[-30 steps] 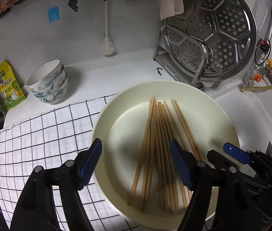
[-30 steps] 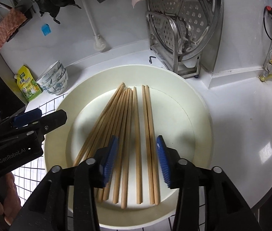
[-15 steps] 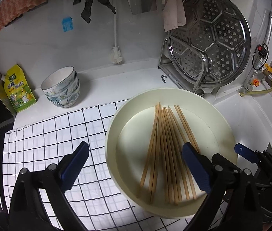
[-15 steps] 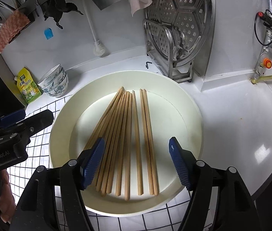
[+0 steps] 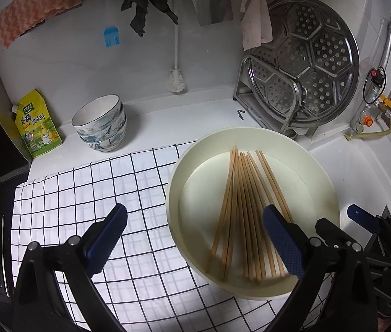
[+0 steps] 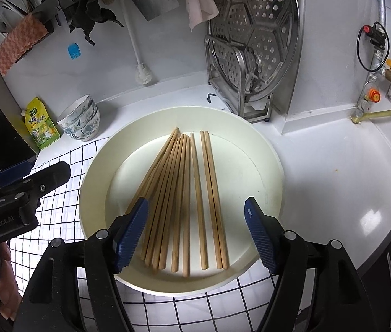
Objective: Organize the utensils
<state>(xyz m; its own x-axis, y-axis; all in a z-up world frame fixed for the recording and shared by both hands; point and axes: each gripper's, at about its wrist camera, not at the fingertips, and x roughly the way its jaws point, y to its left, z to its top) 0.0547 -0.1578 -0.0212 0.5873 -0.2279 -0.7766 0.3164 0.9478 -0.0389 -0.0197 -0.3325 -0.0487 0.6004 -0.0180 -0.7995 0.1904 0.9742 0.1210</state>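
Observation:
Several wooden chopsticks (image 5: 239, 207) (image 6: 184, 193) lie fanned out inside a cream round basin (image 5: 250, 130) (image 6: 190, 110) that stands partly on a checked cloth (image 5: 85, 188). My left gripper (image 5: 194, 209) hovers over the basin's left rim, open wide, with nothing between its blue pads. My right gripper (image 6: 195, 201) hangs above the near ends of the chopsticks. Its jaws are opening and the pads touch nothing. Each wrist view shows the other gripper's tip at the edge of the picture.
Stacked patterned bowls (image 5: 100, 123) and a yellow pouch (image 5: 36, 124) stand at the back left. A perforated steel steamer tray in a rack (image 5: 303, 77) stands behind the basin. A white brush (image 5: 176, 80) hangs on the wall. A gas valve with hose (image 5: 367, 121) sits at the right.
Both grippers have opened much wider and pulled back and up from the basin. The chopsticks lie where they were.

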